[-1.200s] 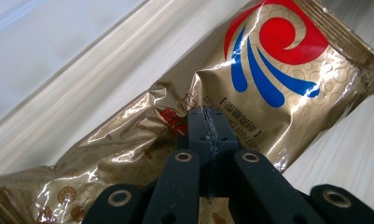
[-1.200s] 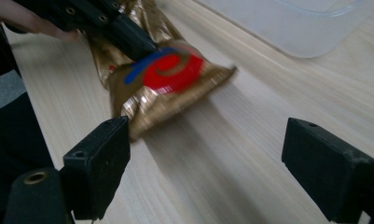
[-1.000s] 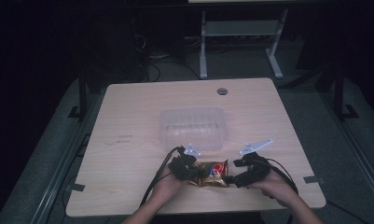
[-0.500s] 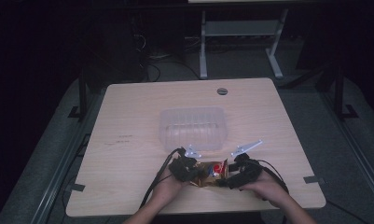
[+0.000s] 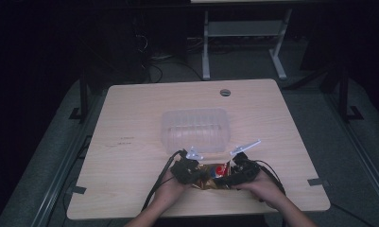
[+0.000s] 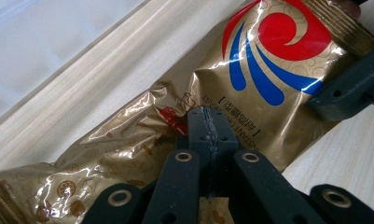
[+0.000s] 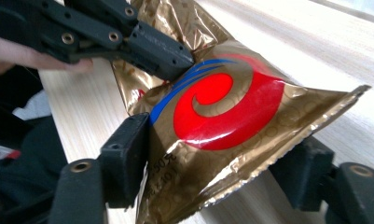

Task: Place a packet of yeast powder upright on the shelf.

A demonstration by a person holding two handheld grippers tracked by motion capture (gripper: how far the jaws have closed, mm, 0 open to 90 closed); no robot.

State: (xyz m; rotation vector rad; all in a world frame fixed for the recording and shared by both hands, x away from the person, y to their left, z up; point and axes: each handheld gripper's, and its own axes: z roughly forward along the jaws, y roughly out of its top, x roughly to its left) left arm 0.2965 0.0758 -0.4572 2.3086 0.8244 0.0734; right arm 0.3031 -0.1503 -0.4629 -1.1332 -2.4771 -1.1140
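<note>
A gold foil snack packet (image 5: 214,173) with a red and blue swirl lies near the table's front edge. My left gripper (image 5: 196,176) is shut on the packet's crumpled middle (image 6: 142,140), its two jaws (image 6: 207,119) pressed together on the foil. My right gripper (image 5: 223,178) has just been closing. Its jaws (image 7: 217,154) stand on either side of the packet's swirl end (image 7: 212,107) with a gap on one side. The left gripper's jaws (image 7: 175,56) pinch the foil farther along in the right gripper view.
A clear ribbed plastic tub (image 5: 196,130) stands just beyond the packet in the middle of the wooden table (image 5: 130,156). A round cable hole (image 5: 225,92) sits near the far edge. Cables trail from both grippers toward the front edge.
My right gripper has moved left and slightly down toward the packet, and its jaws now straddle the packet's end. The left gripper and the packet have stayed where they were.
</note>
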